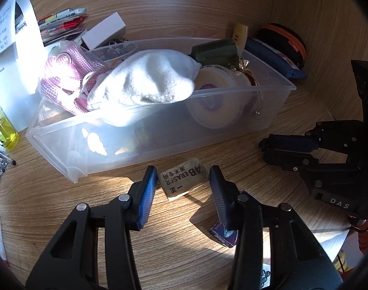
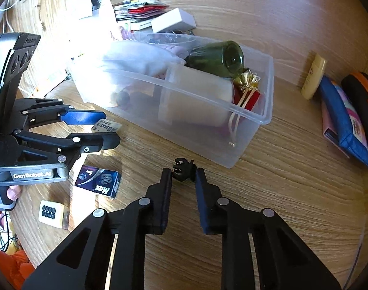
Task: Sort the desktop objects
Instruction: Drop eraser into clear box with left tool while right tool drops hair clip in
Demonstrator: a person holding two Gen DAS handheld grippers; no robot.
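Observation:
A clear plastic bin on the wooden desk holds a white sock, pink cloth, a green bottle and a tape roll. A white 4B eraser lies in front of the bin. My left gripper is open, its fingers on either side of the eraser. My right gripper stands around a small black hair claw clip, fingertips close to or touching it.
A dark Max packet and a white tile with black dots lie near the front. A blue pouch, an orange-black case and a yellow tube sit right. Papers, a white box and a yellow bottle crowd the left.

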